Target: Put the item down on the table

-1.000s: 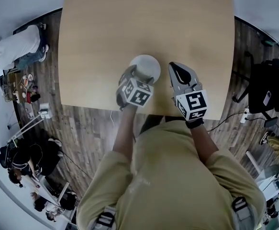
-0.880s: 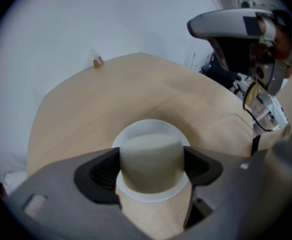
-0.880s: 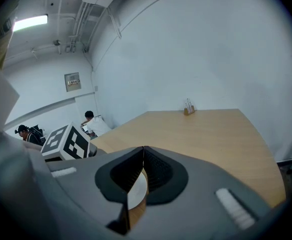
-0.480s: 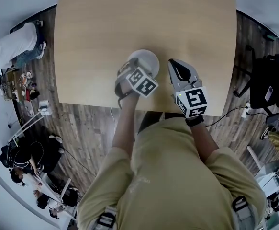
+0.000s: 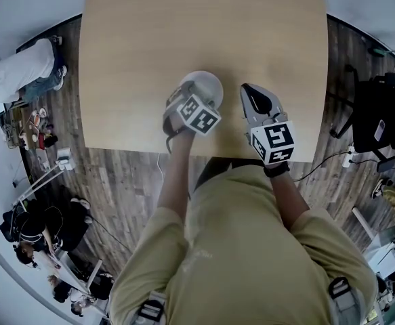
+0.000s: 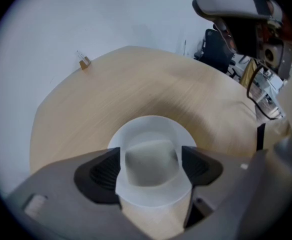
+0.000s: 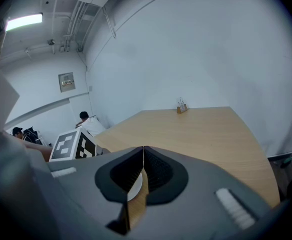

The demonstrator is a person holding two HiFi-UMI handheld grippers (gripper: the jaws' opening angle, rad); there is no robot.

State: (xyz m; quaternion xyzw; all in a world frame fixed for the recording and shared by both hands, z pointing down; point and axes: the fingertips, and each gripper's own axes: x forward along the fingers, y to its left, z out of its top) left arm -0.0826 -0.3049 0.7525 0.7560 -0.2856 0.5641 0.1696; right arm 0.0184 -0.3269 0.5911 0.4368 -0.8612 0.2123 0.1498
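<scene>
A translucent white plastic cup (image 5: 206, 84) is over the wooden table (image 5: 204, 26), near its front edge. My left gripper (image 5: 189, 97) is shut on the cup. In the left gripper view the cup (image 6: 151, 134) sits between the two black pads (image 6: 101, 172), its open mouth turned toward the camera. Whether its base touches the tabletop (image 6: 110, 94) I cannot tell. My right gripper (image 5: 252, 95) hovers just right of the cup, apart from it. Its jaws (image 7: 143, 171) are shut with nothing between them.
A small wooden holder (image 6: 84, 62) stands at the table's far edge, also in the right gripper view (image 7: 182, 106). People (image 5: 22, 73) are on the wooden floor to the left. A black chair (image 5: 380, 124) and cables lie to the right.
My left gripper has shifted slightly away from the person and turned with the cup in it. The right gripper has hardly moved.
</scene>
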